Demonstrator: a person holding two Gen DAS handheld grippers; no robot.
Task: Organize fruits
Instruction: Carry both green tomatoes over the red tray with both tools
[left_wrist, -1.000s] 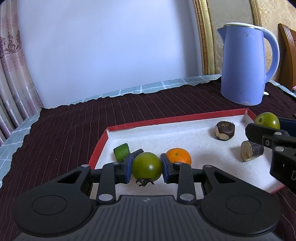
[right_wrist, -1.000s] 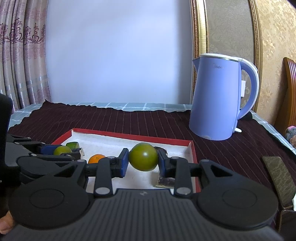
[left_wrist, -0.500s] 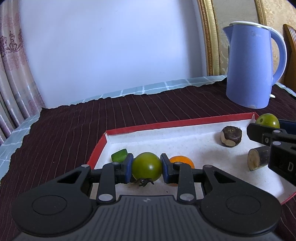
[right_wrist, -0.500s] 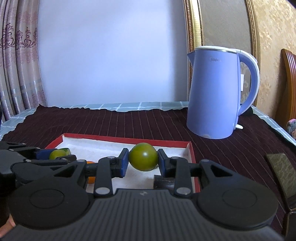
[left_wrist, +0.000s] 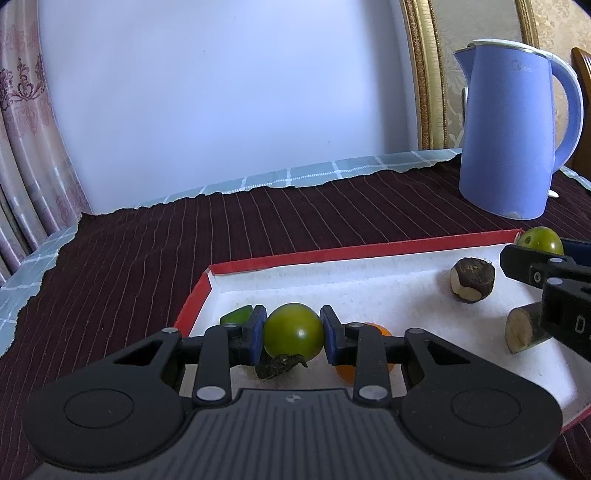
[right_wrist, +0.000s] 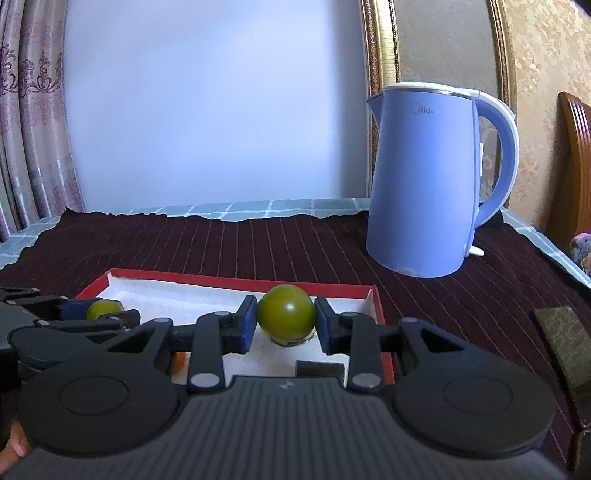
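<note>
My left gripper (left_wrist: 293, 334) is shut on a green tomato (left_wrist: 293, 331) with a dried stem, held over the near left part of a red-rimmed white tray (left_wrist: 332, 254). In the tray lie a green piece (left_wrist: 236, 315), an orange fruit (left_wrist: 349, 371) half hidden behind my finger, a dark round chestnut-like piece (left_wrist: 472, 280) and a cut dark cylinder (left_wrist: 522, 331). My right gripper (right_wrist: 285, 317) is shut on a second green tomato (right_wrist: 285, 315) above the tray's right end (right_wrist: 380, 306). In the left wrist view that gripper enters from the right with its tomato (left_wrist: 540, 240).
A blue electric kettle (right_wrist: 432, 184) stands on the dark striped tablecloth (right_wrist: 221, 243) behind the tray's right end. A dark flat object (right_wrist: 565, 350) lies at the right edge. A wooden chair (right_wrist: 578, 162), curtains and a white wall lie beyond.
The right gripper with its tomato has shifted slightly right across the tray, the kettle now nearer. The left gripper keeps its hold; the orange fruit is more hidden behind its finger.
</note>
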